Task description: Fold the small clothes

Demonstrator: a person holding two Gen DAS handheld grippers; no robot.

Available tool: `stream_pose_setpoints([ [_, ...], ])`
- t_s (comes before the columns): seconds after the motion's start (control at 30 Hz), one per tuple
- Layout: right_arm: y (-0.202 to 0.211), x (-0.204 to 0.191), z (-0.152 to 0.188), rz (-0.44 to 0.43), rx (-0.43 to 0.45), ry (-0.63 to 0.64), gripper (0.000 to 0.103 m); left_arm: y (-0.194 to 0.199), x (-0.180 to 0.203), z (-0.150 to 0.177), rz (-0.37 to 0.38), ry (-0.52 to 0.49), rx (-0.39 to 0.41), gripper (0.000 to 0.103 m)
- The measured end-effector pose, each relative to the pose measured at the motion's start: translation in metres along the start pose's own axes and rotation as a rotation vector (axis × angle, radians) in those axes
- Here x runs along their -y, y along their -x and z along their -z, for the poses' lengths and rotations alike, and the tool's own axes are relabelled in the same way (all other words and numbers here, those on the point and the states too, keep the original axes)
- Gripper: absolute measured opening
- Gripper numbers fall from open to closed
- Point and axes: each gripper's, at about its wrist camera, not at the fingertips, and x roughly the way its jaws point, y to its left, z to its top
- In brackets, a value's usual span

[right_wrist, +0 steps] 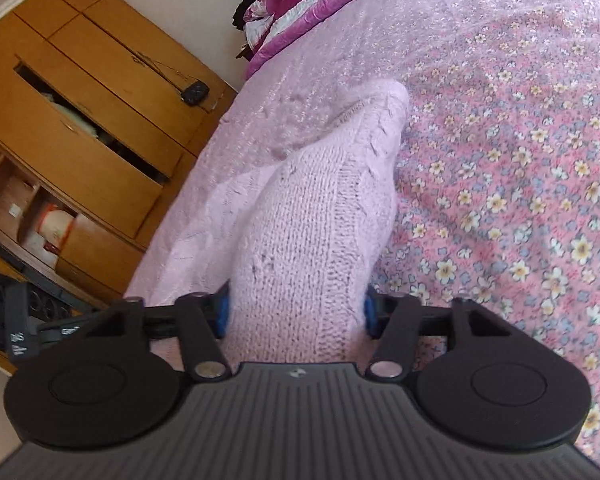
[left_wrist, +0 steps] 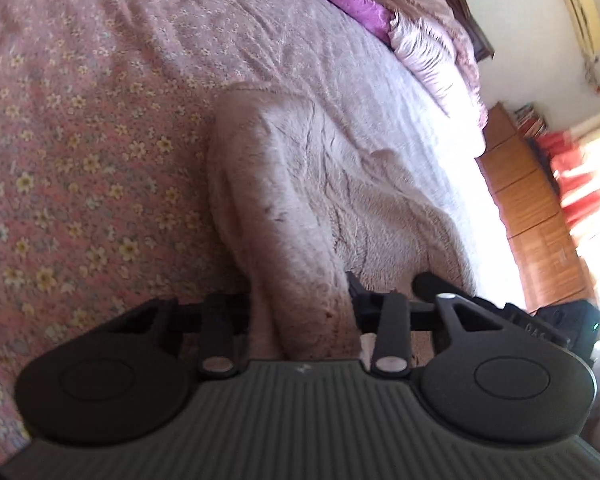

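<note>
Jaws of both grippers clamp the pink knit sweater [right_wrist: 312,216]; no legible writing.

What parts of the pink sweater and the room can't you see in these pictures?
- Left wrist view: the sweater hides the left gripper's fingers; sunlight washes out the room at right.
- Right wrist view: the sweater covers most of the right gripper's fingers.
- Both views: the sweater's full shape is bunched up; the bed is cut off by the frame edges.

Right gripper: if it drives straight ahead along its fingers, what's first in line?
The pink knit sweater itself: the right gripper is shut on it. Beyond lies the floral bedspread; depth unclear.
</note>
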Motion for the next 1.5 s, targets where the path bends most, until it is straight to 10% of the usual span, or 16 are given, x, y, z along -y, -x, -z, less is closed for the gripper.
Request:
stream_pose_setpoints([
  [0.7,0.196,-0.039,0.038,0.051,0.121,0.071,0.053,0.033,0.113,0.098,0.115,-0.165,-0.021,0.036],
  [1.03,0.214,0.009,0.100,0.158,0.099,0.016,0.054,0.003,0.117,0.145,-0.038,-0.307,-0.076,0.039],
  [1.5,0.213,0.031,0.136,0.242,0.171,-0.013,0.079,0.023,0.121,0.162,-0.209,-0.387,-0.005,0.076],
])
